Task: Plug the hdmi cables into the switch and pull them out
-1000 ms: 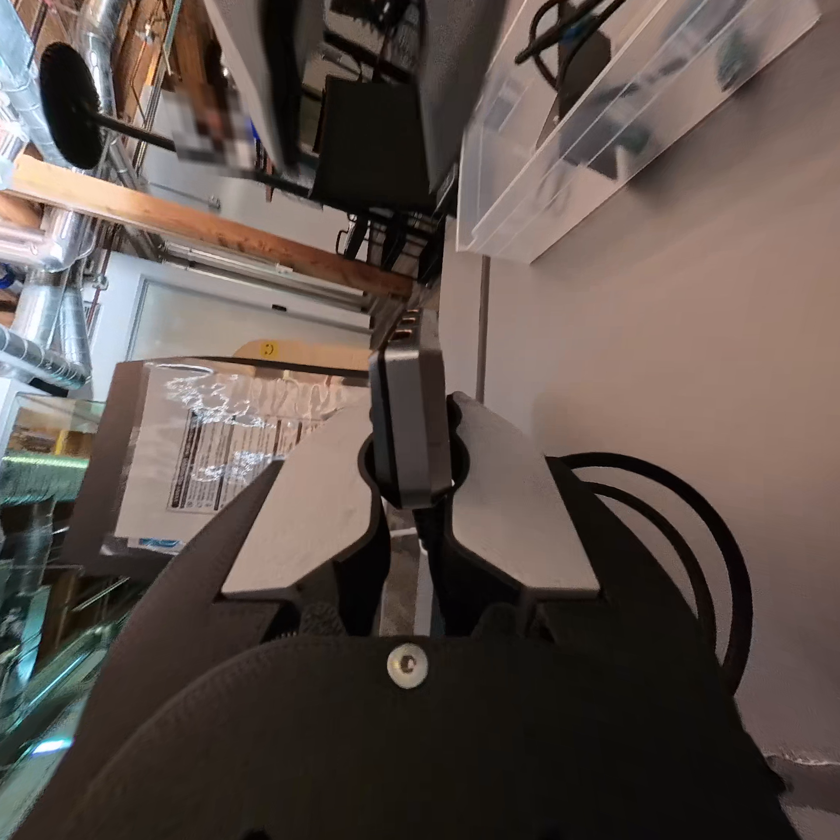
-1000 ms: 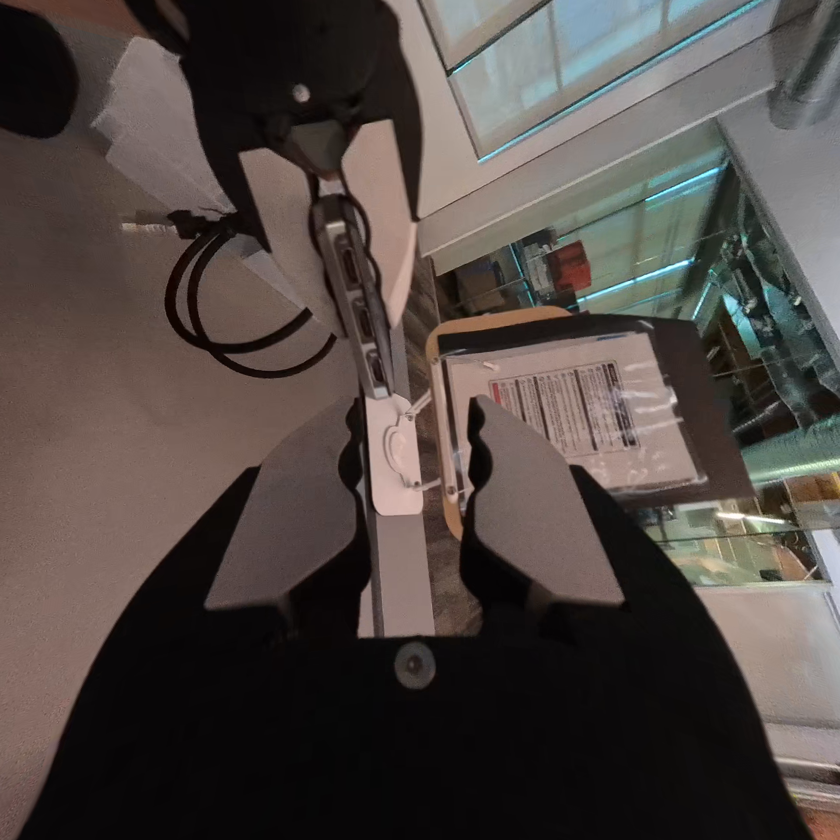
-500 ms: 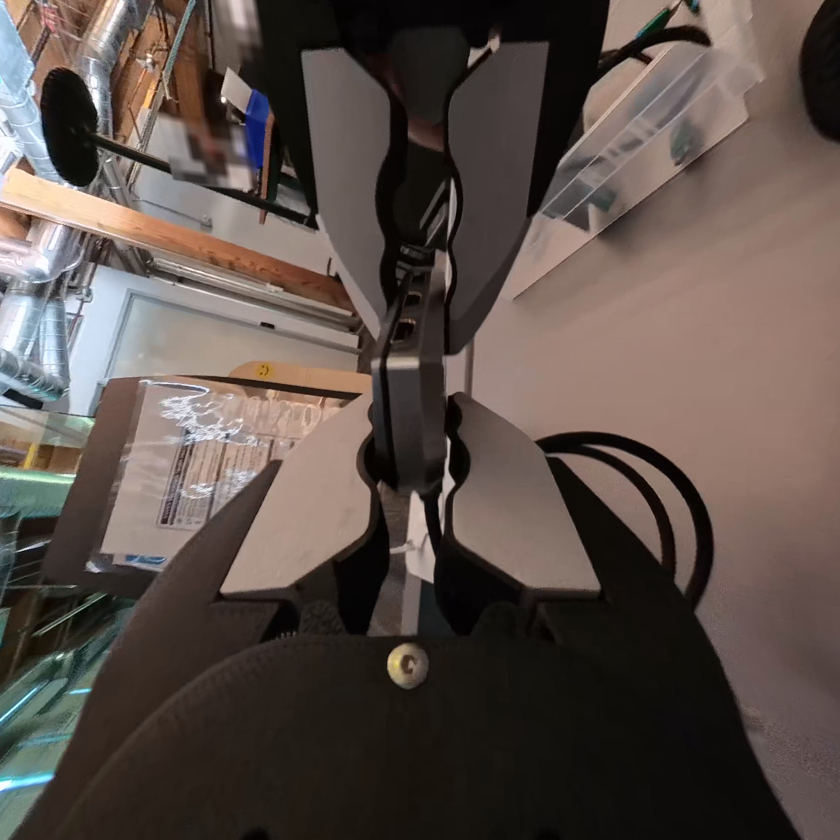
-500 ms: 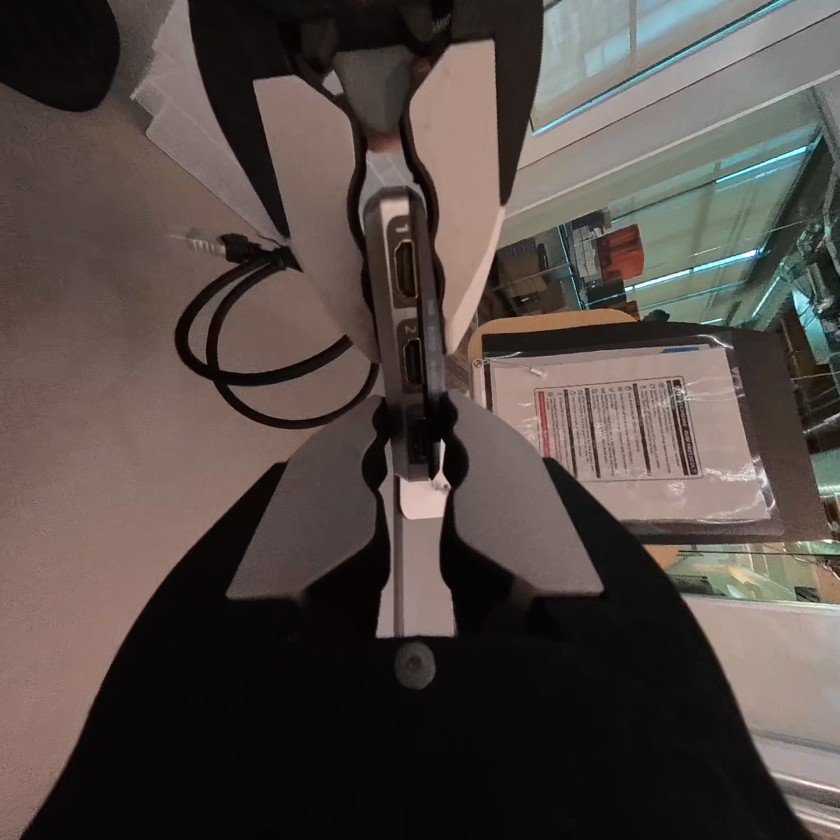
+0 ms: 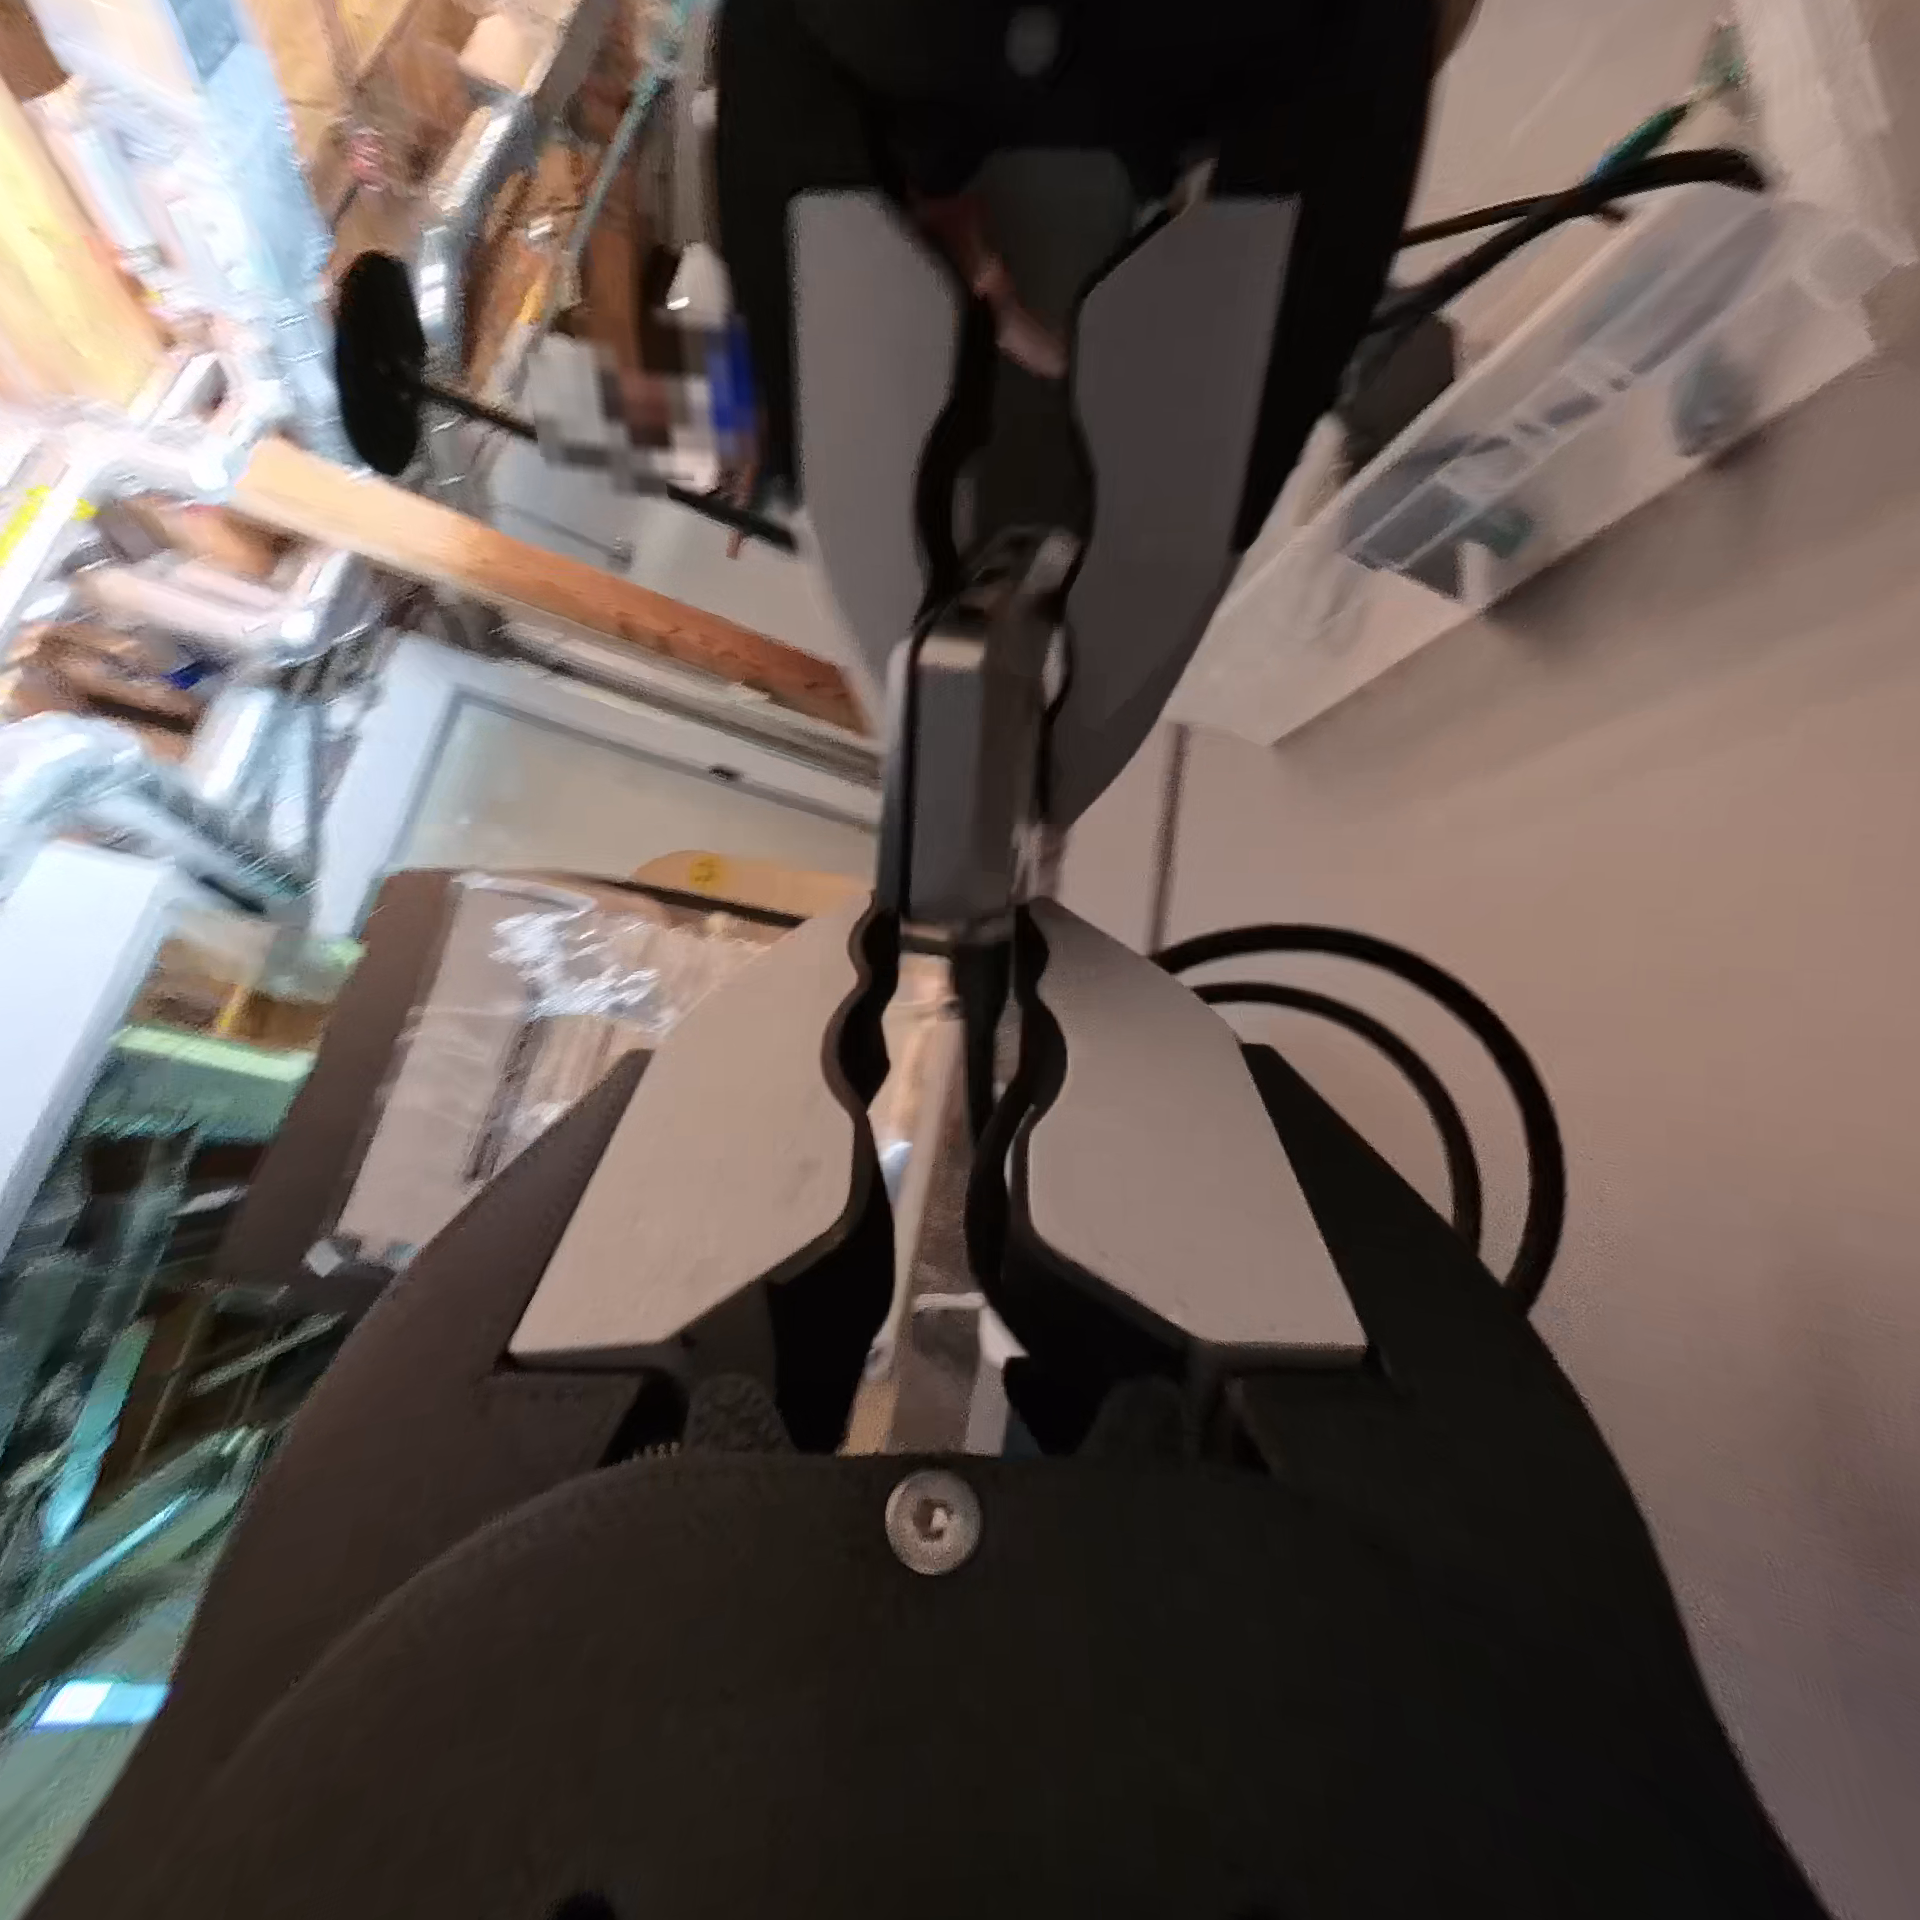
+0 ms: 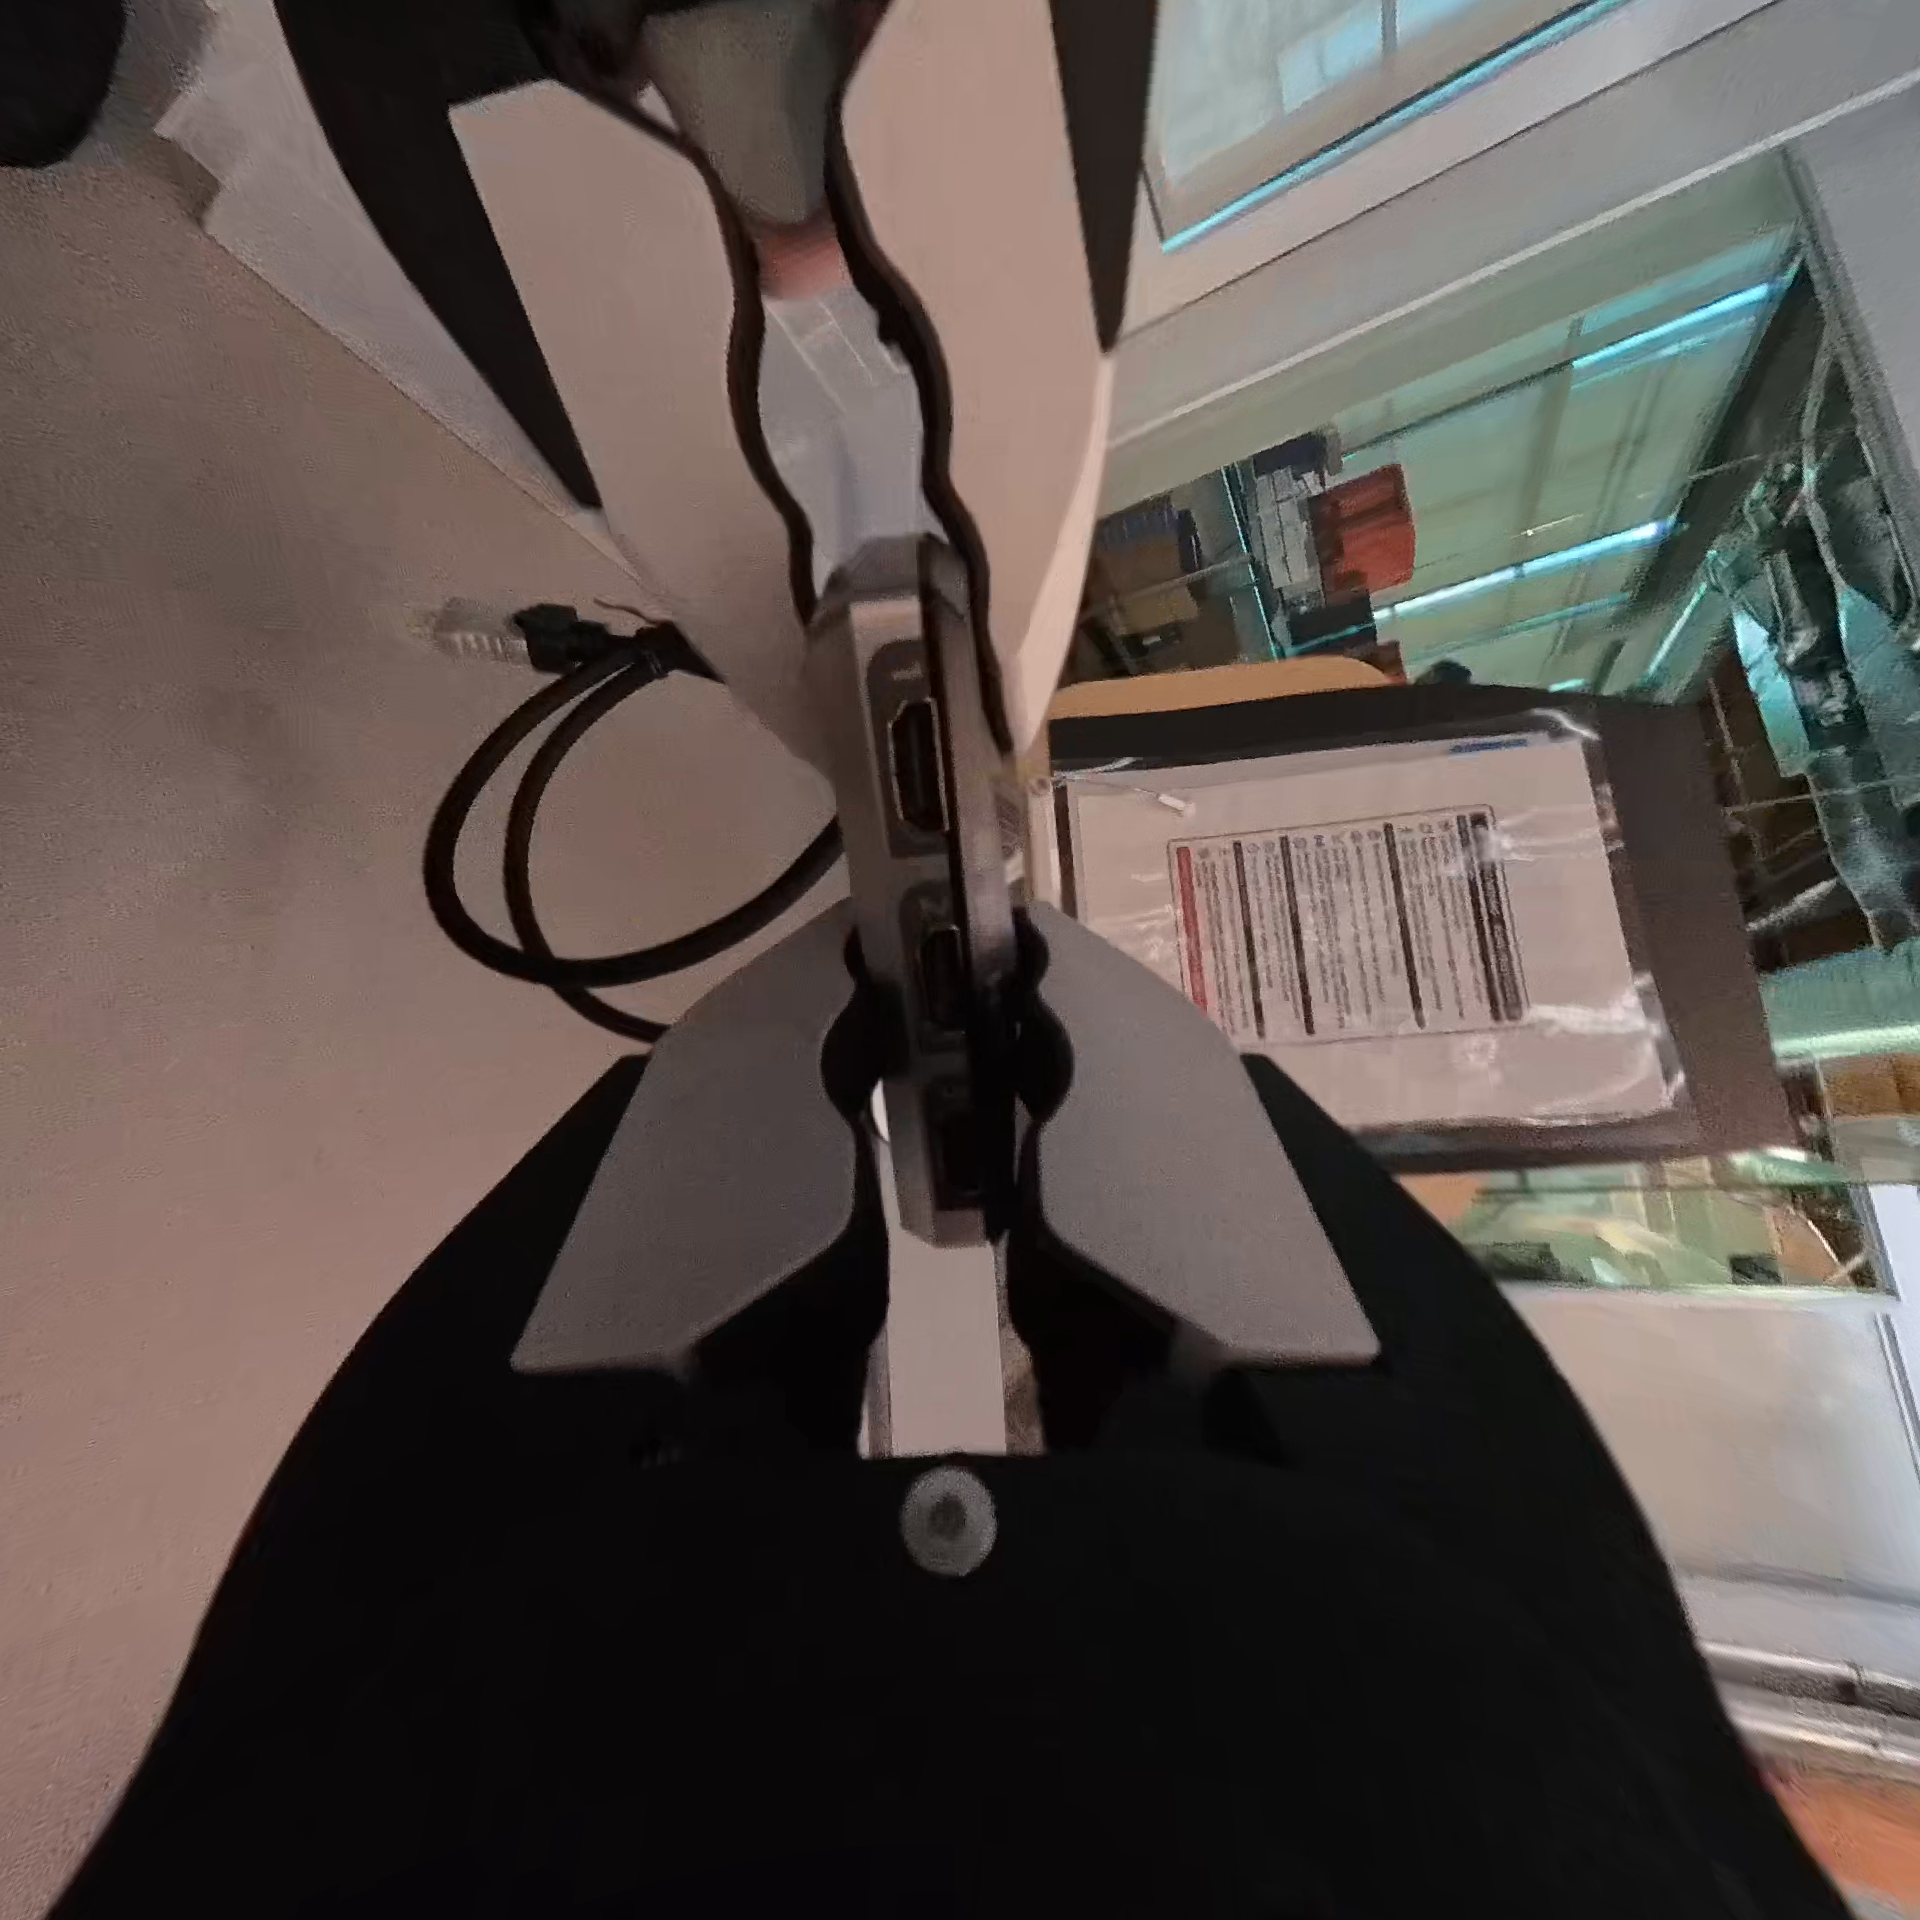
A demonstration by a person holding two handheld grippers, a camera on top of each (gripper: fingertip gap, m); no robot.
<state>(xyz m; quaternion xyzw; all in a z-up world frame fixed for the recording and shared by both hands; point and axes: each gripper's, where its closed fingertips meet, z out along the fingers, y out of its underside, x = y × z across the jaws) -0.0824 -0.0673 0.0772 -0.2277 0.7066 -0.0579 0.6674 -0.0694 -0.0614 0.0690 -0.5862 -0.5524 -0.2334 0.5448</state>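
So the grey switch (image 6: 925,935) is up off the tabletop (image 6: 208,935), pinched by the right gripper (image 6: 940,987) at one end. The left gripper (image 5: 945,935) has its fingers spread, tips right at the other end. The black cable (image 6: 540,831) is coiled underneath.

Switch (image 6: 935,914) near end hidden between right hand-held gripper (image 6: 940,997) fingers.

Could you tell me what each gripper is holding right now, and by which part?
The right gripper clamps the switch at its near end. The left gripper is open, holding nothing.
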